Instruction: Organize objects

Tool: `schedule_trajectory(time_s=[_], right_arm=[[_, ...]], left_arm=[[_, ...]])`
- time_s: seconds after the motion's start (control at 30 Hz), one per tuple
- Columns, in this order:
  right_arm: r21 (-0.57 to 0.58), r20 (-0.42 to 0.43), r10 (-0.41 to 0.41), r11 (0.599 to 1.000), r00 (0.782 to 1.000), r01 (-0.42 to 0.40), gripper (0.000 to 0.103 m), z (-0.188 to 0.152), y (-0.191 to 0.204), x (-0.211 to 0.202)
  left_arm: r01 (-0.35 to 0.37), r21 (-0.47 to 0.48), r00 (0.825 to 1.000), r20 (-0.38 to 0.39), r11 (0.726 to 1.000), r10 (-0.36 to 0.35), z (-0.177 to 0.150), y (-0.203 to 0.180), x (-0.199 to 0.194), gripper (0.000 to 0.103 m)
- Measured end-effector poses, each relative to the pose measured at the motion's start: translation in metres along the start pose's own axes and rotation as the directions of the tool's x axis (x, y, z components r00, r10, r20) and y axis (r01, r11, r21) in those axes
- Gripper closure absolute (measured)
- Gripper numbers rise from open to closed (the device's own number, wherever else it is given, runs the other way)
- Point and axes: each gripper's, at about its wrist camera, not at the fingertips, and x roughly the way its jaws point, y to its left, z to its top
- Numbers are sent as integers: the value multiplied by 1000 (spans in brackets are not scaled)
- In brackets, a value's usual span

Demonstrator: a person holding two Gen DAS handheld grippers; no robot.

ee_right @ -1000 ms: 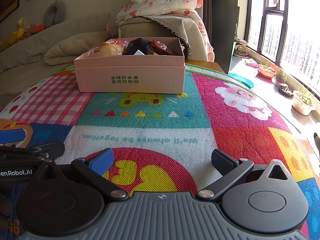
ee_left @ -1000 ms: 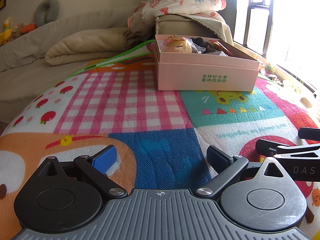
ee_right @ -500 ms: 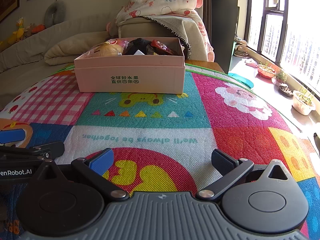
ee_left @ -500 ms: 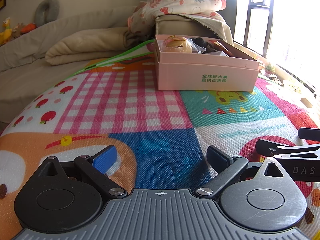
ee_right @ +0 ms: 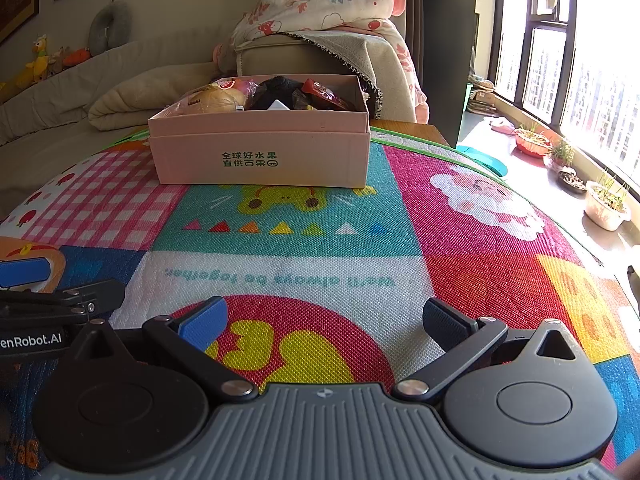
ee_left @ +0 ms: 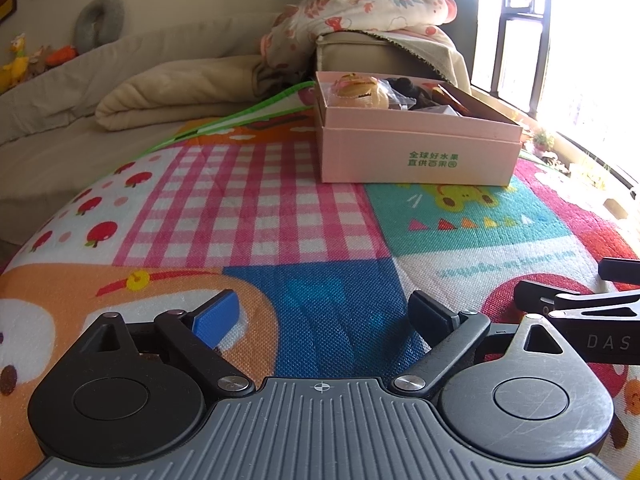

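Observation:
A pink cardboard box (ee_left: pixel 418 156) (ee_right: pixel 260 154) with green print stands on the colourful play mat (ee_left: pixel 248 208) (ee_right: pixel 480 256), far ahead of both grippers. Inside it lie a wrapped bun (ee_left: pixel 360 90) (ee_right: pixel 212 100), dark items (ee_right: pixel 280 88) and a red packet (ee_right: pixel 324 94). My left gripper (ee_left: pixel 324 314) rests low over the mat's blue patch, its jaws wide and closing slightly, with nothing between them. My right gripper (ee_right: pixel 324 320) is open over the red circle, empty. Each gripper's side shows at the edge of the other's view.
A beige sofa (ee_right: pixel 80 84) with a folded blanket (ee_left: pixel 172 96) lies behind the mat at left. A floral quilt (ee_right: pixel 328 4) drapes the armrest behind the box. Plant pots (ee_right: pixel 604 204) line the bright window sill at right.
The left gripper's fingers have drawn in a little. Everything else stands as before.

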Motion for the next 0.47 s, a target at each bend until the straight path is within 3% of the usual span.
schedule_trajectory(time_s=[0.47], right_arm=[[0,0,0,1000,1000,0,0,0,0,0]], left_arm=[[11,-2,1000,2,1000,-11,0,0,0,7]])
